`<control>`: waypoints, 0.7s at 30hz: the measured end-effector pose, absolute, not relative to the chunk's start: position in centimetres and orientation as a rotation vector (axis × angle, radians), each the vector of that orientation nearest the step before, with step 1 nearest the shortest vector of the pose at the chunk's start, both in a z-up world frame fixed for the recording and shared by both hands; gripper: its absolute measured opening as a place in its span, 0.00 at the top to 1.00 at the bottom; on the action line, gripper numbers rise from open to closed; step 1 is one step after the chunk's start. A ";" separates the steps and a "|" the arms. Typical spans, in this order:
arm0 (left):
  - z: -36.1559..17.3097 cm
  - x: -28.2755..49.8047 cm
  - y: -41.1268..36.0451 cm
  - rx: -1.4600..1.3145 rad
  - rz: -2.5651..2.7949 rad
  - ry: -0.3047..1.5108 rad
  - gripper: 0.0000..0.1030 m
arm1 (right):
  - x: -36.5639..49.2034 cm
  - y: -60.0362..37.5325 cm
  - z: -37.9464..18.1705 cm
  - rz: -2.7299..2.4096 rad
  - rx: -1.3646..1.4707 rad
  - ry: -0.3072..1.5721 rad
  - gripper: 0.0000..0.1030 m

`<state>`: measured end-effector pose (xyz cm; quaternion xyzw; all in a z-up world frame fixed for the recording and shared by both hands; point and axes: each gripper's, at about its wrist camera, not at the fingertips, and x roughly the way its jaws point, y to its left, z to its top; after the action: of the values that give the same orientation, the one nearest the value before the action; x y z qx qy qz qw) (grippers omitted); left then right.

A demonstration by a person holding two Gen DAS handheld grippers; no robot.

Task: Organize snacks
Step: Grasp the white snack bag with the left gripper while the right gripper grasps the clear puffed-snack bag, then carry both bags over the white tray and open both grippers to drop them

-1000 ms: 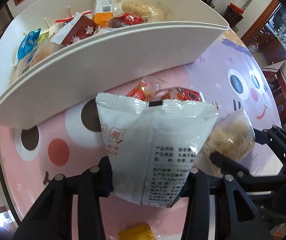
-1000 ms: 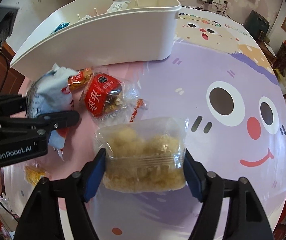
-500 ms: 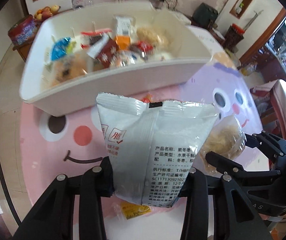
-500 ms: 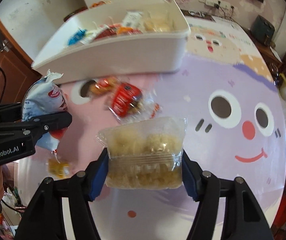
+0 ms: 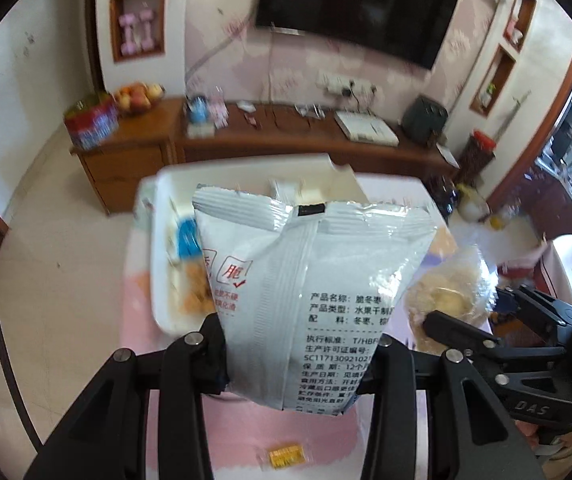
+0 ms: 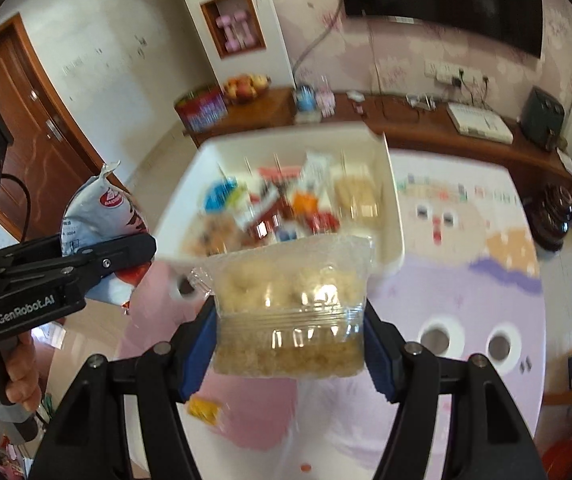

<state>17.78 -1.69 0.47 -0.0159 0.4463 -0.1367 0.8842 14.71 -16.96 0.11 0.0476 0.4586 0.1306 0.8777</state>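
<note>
Holding a white pouch (image 5: 310, 300) in my left gripper (image 5: 298, 364) and a clear puff bag (image 6: 292, 300) in my right gripper (image 6: 290, 344), both clamped, I see the white bin (image 6: 392, 208) ahead and below, nearer the right one.

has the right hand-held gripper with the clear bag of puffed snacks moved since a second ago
Yes. The right hand-held gripper, shut on the clear plastic bag of pale puffed snacks, has risen: the white plastic snack bin now shows its inside from above, well below the bag.
</note>
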 end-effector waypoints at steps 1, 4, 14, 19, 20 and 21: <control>1.3 18.2 -1.5 -0.035 -0.275 0.915 0.61 | 15.3 -17.0 1.3 0.277 0.101 0.936 0.36; 3.6 19.8 -1.0 -0.055 -0.253 0.880 0.60 | 16.9 -17.0 4.0 0.279 0.101 0.891 0.36; 7.4 25.2 -1.3 -0.077 -0.209 0.823 0.60 | 23.0 -17.7 9.7 0.262 0.149 0.790 0.36; 7.3 27.2 -2.8 -0.055 -0.202 0.826 0.60 | 25.7 -17.6 10.0 0.246 0.149 0.787 0.36; 7.1 27.6 -3.1 -0.050 -0.203 0.829 0.60 | 26.1 -17.5 9.9 0.243 0.147 0.790 0.35; 6.7 28.0 -3.4 -0.041 -0.198 0.835 0.60 | 26.7 -17.5 9.7 0.237 0.145 0.797 0.35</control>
<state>28.03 -3.42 6.74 -0.0200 0.4046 -0.0958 0.9092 26.73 -17.51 9.70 0.0703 0.3868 0.1152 0.9122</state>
